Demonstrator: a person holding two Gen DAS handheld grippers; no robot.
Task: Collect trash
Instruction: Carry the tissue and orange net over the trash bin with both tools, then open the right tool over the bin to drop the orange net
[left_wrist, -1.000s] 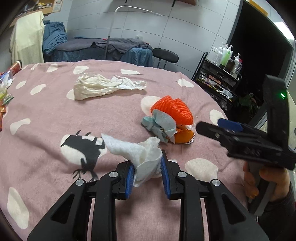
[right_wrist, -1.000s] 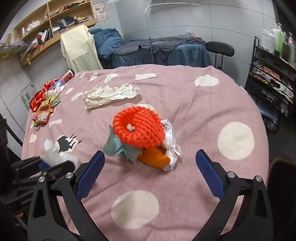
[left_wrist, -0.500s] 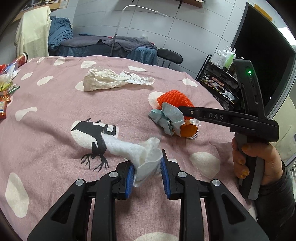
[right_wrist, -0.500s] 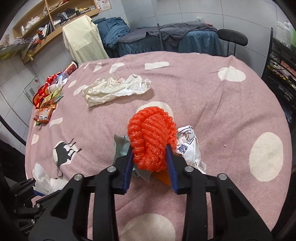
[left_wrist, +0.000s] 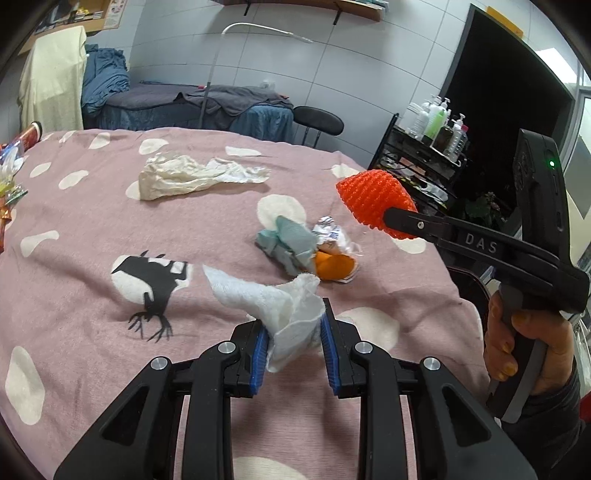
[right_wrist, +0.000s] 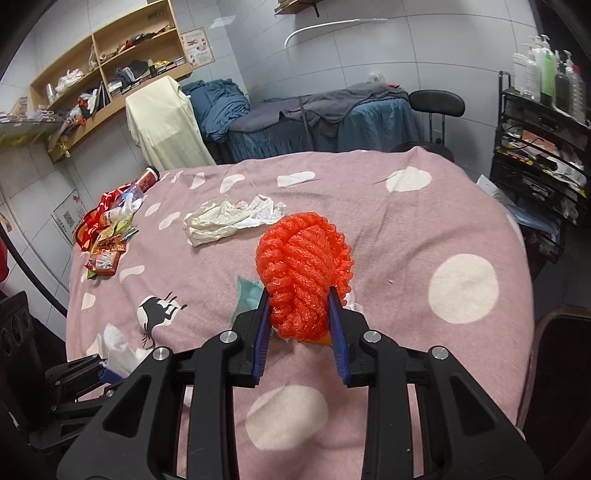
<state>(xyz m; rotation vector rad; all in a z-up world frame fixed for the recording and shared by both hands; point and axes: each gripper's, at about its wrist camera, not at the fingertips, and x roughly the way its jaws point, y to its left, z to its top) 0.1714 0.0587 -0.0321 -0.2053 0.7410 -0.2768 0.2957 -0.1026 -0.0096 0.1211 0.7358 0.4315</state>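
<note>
Clearly light and springy, the orange-red foam mesh fruit sleeve sits pinched between the right gripper jaws, which have just closed on it, lifted clear of the pink spotted table cover. The left gripper jaws pinch a soft white crumpled tissue. Beyond them lies a limp pile of teal paper and orange peel, best gripped mid-bunch.

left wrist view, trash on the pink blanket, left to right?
snack wrappers → cream crumpled bag → white tissue in left gripper → teal scrap → orange peel → red foam net in right gripper
</note>
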